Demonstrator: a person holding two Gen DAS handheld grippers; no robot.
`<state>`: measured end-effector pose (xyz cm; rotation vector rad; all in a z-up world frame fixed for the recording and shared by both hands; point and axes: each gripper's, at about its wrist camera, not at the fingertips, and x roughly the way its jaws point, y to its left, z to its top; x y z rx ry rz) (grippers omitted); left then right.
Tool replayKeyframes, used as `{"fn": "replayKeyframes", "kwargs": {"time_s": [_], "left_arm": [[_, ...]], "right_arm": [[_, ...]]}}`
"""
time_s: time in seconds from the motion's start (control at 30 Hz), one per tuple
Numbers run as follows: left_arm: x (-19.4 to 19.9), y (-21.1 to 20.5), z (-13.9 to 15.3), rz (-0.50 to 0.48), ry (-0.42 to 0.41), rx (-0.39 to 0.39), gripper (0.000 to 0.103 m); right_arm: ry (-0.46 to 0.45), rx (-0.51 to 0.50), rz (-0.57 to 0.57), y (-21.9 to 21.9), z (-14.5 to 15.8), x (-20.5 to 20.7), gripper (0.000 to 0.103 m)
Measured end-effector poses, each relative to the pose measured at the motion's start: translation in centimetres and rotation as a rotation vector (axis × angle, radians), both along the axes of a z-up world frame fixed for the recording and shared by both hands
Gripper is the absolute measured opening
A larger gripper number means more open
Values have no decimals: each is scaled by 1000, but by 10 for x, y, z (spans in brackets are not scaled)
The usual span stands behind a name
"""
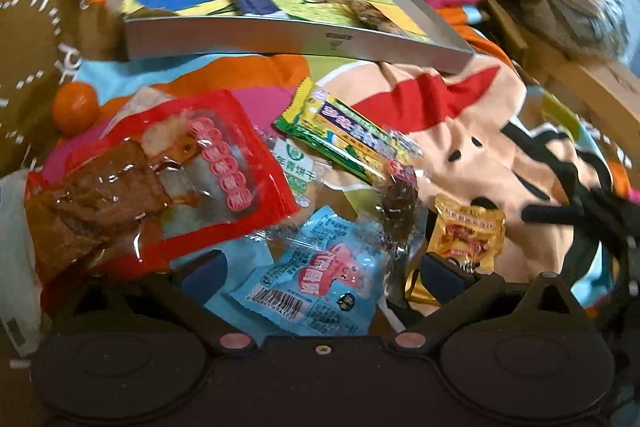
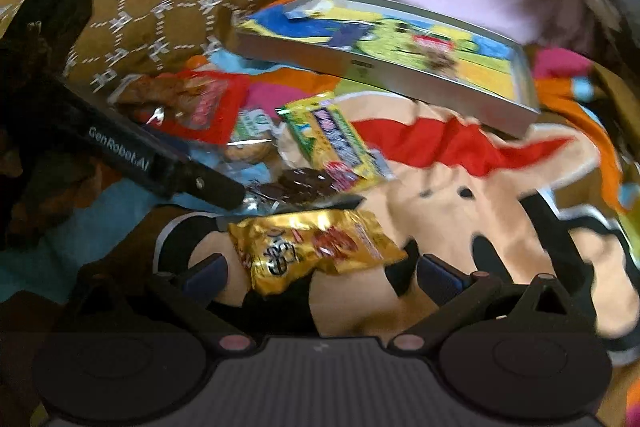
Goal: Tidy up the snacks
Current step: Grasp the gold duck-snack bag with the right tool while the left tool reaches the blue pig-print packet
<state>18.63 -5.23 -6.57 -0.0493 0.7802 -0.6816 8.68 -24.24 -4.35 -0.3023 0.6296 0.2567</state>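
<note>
Cartoon blanket [image 2: 460, 195] lies seemingly bare right of gold packet [image 2: 316, 251], below tin's [image 2: 384, 75] edge.

Left gripper [image 1: 320, 273] with jaws spread over a light-blue snack packet [image 1: 316, 279], gold packet [image 1: 466, 235] beside it, red packet [image 1: 160, 179] left, silver tin tray [image 1: 280, 43] beyond, on a colourful blanket [image 1: 460, 147]

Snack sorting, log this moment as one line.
left gripper: open over blue packet | right gripper: open at gold packet | tin tray: few snacks
</note>
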Motion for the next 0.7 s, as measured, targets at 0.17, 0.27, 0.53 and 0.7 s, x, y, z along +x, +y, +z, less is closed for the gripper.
{"fn": "replayKeyframes", "kwargs": {"time_s": [0.17,0.27,0.53,0.7], "left_arm": [[0,-1,-1,-46,-10,20,102],[0,-3,-2,-49,-17,43,97],[-3,-5,-1,-50,-34,96,87],[-8,-11,-1,-82,-27,128,86]], "right_arm": [[55,-19,88,-1,-1,23,103],[95,-18,98,-5,-4,36,103],[156,27,107,-11,-12,48,101],[151,24,77,-9,-12,41,100]]}}
